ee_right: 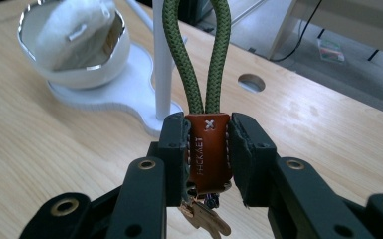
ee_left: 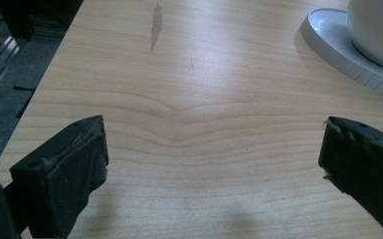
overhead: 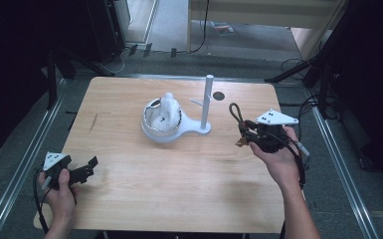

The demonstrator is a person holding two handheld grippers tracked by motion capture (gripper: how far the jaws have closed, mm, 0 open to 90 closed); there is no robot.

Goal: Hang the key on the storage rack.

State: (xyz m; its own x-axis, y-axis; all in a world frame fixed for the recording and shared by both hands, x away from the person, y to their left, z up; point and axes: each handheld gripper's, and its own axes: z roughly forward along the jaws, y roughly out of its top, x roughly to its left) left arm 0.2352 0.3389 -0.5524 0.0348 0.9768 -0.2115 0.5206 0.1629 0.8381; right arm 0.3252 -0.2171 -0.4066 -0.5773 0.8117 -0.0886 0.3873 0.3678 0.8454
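My right gripper (ee_right: 208,149) is shut on a keychain: its pads squeeze the brown leather tab (ee_right: 208,152), from which a green cord loop (ee_right: 199,55) rises and brass keys (ee_right: 204,219) hang below. In the high view this right gripper (overhead: 248,135) hovers right of a white stand (overhead: 206,107) with an upright post and side peg, the cord loop (overhead: 236,113) pointing toward the post. A white bowl (overhead: 161,122) on the stand's base holds a white lump. My left gripper (overhead: 87,168) rests open at the table's front left corner, nothing between its pads (ee_left: 79,169).
The wooden table (overhead: 179,184) has a round hole (overhead: 219,96) behind the stand and a dark scuff (overhead: 93,122) at the left. Metal rails run along both sides, and cables lie on the floor beyond the far edge.
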